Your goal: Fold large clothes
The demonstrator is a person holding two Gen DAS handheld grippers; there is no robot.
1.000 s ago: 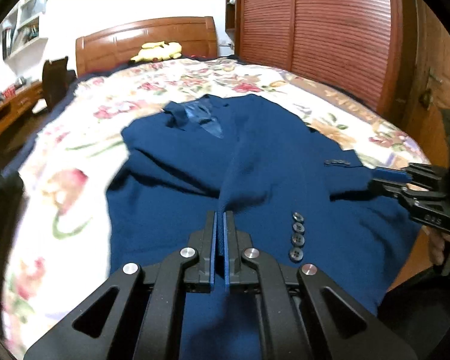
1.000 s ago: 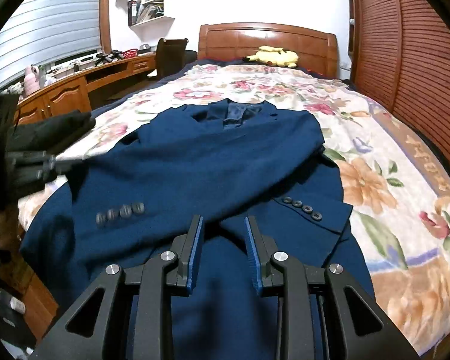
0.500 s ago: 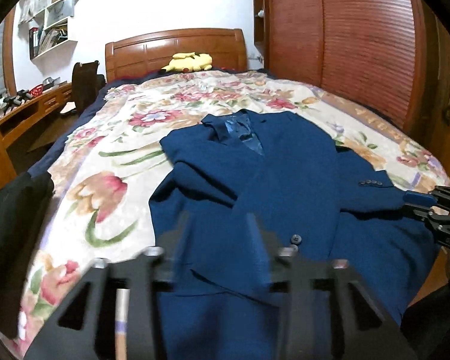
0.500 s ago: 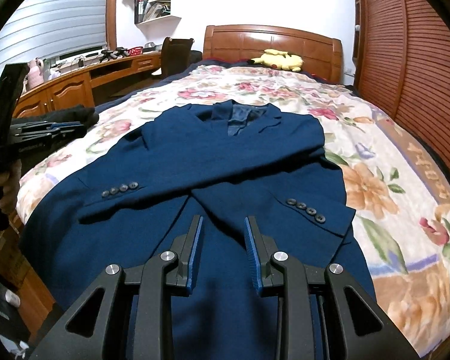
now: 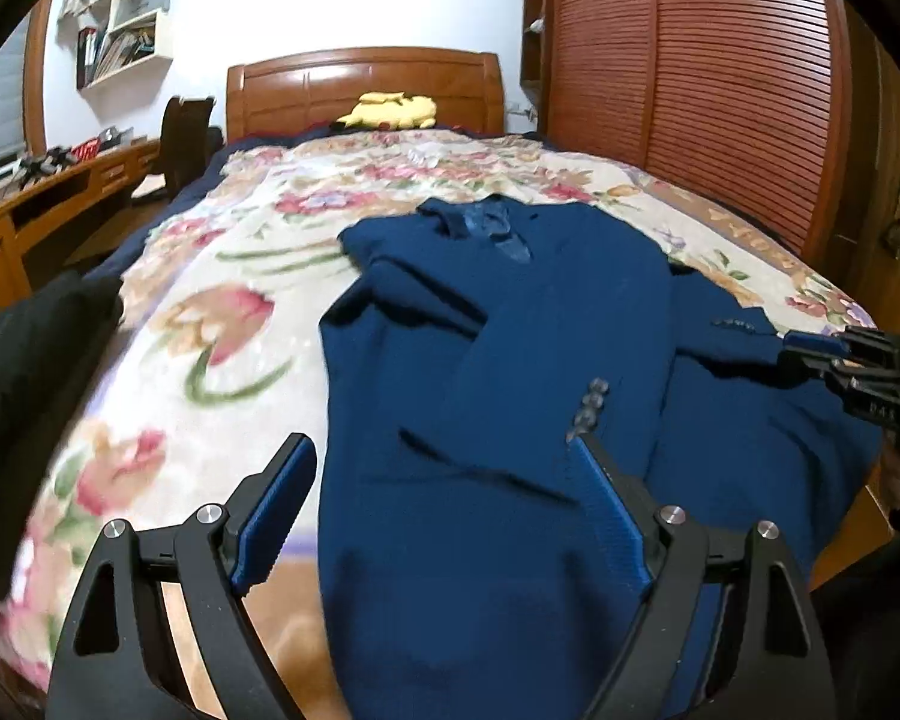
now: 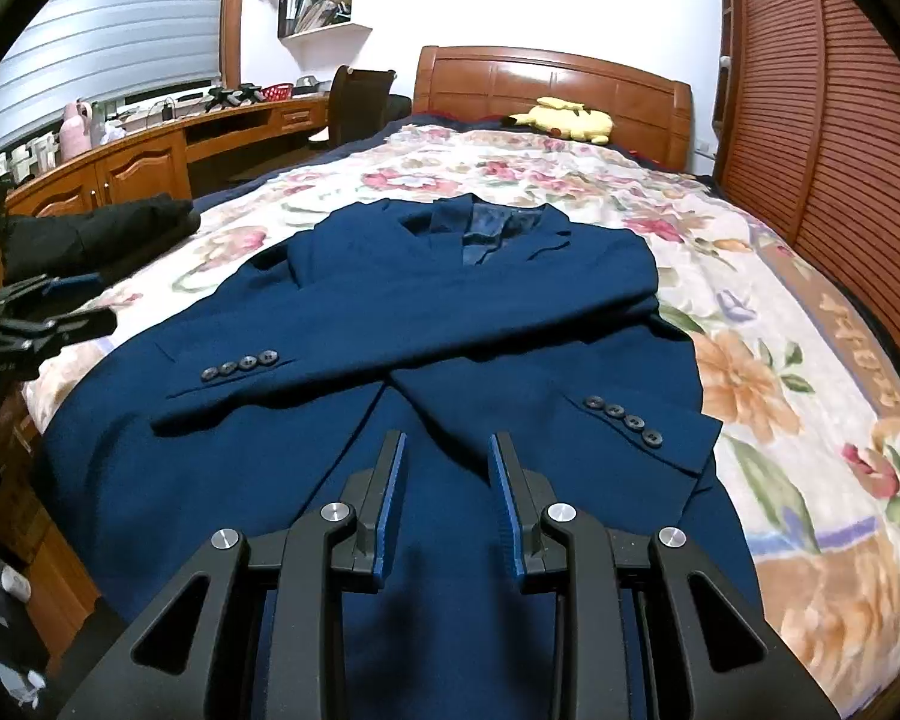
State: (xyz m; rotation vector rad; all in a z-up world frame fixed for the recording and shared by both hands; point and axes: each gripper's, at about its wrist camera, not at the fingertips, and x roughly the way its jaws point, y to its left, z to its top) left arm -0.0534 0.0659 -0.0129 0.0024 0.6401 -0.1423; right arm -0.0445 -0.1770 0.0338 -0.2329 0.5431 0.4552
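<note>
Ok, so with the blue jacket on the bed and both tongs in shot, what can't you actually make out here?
- Blue jacket hem: cut off by the bottom edge behind the right tongs in the right wrist view.
- Cuff buttons: motion-blurred in the left wrist view, count unclear there.
- Black garment beside the bed: too dark to identify.
- Shelf contents: too small.
- Left tongs: open, over the jacket; contact unclear.

Jacket: navy blue cloth suit jacket, matt weave; shinier blue lining at the collar, 12 o'clock.
Buttons: dark glossy sleeve buttons.
Bedspread: cream floral plush bedspread, soft nap.
Headboard: reddish polished wooden headboard, glossy.
Grippers: matt black plastic left gripper and right gripper, ribbed blue pads, bright metal screws.
Toy: yellow plush toy.
</note>
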